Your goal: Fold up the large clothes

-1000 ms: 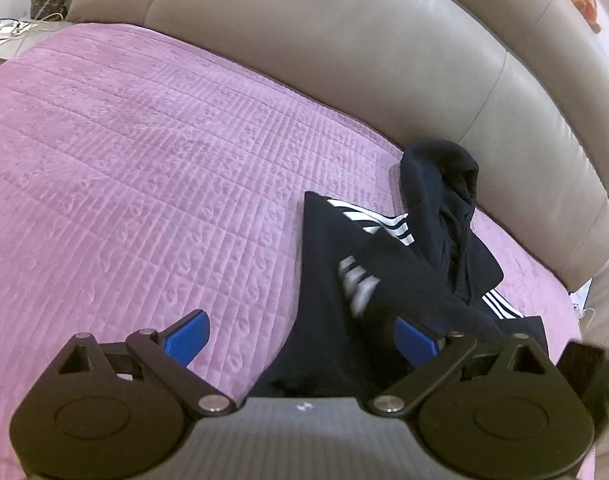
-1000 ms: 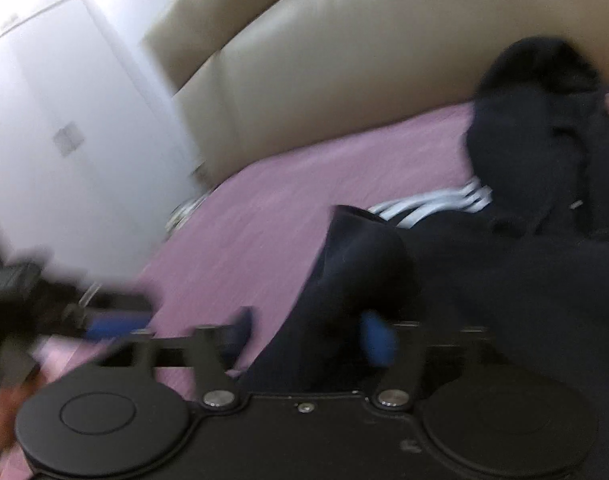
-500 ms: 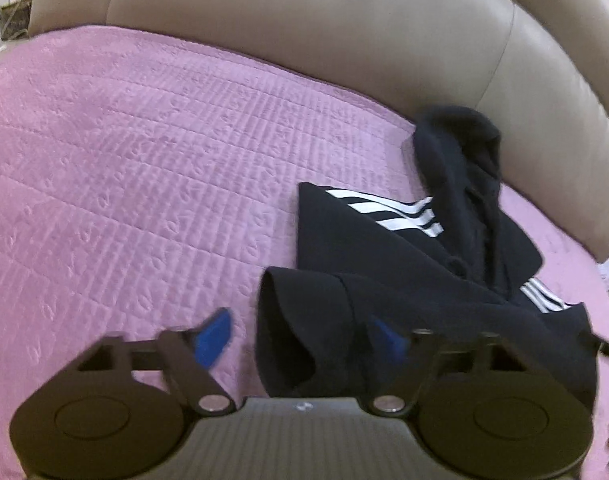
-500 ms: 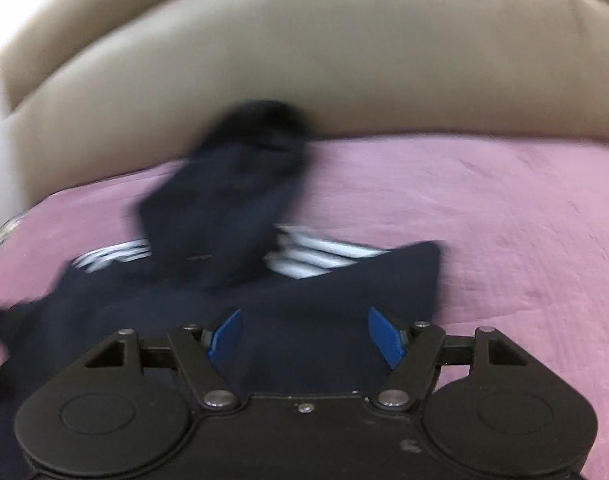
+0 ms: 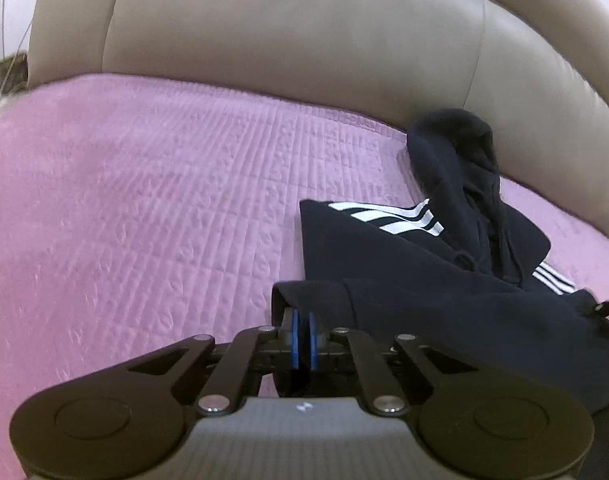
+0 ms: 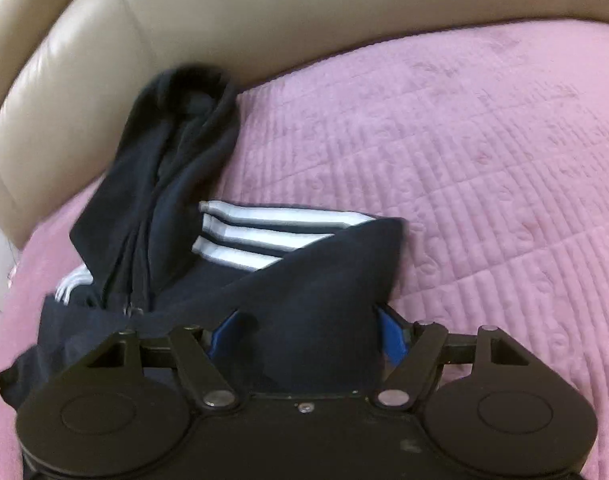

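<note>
1. Now the left gripper (image 5: 301, 334), spread wide half a second ago, has its blue pads (image 5: 294, 332) pressed together on a folded edge of the black hoodie (image 5: 444, 308).
2. Meanwhile the right gripper (image 6: 304, 330) stays spread, its blue pads either side of a raised fold of the hoodie, pinching nothing.
3. Soft dark fleece with three white stripes (image 6: 264, 236), the hood (image 5: 452, 152) bunched against the smooth beige leather headboard (image 5: 288, 40).
4. It lies on the quilted pink bedspread (image 5: 144, 208), near the headboard.
</note>
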Action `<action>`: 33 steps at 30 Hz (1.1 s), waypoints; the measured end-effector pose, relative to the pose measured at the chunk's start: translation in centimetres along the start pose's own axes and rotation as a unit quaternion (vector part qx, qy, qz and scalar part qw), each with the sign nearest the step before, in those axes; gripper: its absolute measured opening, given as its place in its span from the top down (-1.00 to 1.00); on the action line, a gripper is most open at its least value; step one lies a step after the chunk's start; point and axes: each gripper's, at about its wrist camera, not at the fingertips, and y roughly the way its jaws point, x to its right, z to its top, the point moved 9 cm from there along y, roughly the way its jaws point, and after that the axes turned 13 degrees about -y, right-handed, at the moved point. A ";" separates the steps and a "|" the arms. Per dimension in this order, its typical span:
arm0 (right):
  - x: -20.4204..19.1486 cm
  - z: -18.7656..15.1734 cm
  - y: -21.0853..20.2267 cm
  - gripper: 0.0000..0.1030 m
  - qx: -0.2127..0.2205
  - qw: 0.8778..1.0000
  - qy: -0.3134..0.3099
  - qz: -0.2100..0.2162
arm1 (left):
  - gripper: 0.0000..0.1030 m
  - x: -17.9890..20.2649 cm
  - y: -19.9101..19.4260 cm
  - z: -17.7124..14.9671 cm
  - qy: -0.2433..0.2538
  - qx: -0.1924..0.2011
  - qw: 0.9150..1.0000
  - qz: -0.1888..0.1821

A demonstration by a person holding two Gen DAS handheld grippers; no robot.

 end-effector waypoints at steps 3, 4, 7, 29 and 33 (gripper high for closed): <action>-0.9 0.8 -1.2 0.57 0.035 0.998 -0.034 -0.026 | 0.86 -0.5 0.0 -0.2 -0.019 -0.002 1.000 0.000; -0.9 0.9 -1.7 0.59 0.046 0.998 -0.028 -0.022 | 0.85 -0.6 -0.2 -0.2 -0.024 -0.001 1.000 0.001; 1.4 1.3 -2.9 0.67 0.077 0.996 -0.016 -0.048 | 0.64 -0.2 -1.3 0.1 -0.025 0.016 1.000 -0.010; 0.0 -7.9 -5.0 -0.90 -0.010 0.975 -0.222 -0.019 | -0.70 5.6 3.6 -5.6 0.136 -0.072 0.988 -0.011; 3.2 -8.8 -6.9 -0.97 -0.048 0.989 -0.136 -0.034 | -0.80 3.1 3.2 -5.0 0.097 -0.085 0.991 0.037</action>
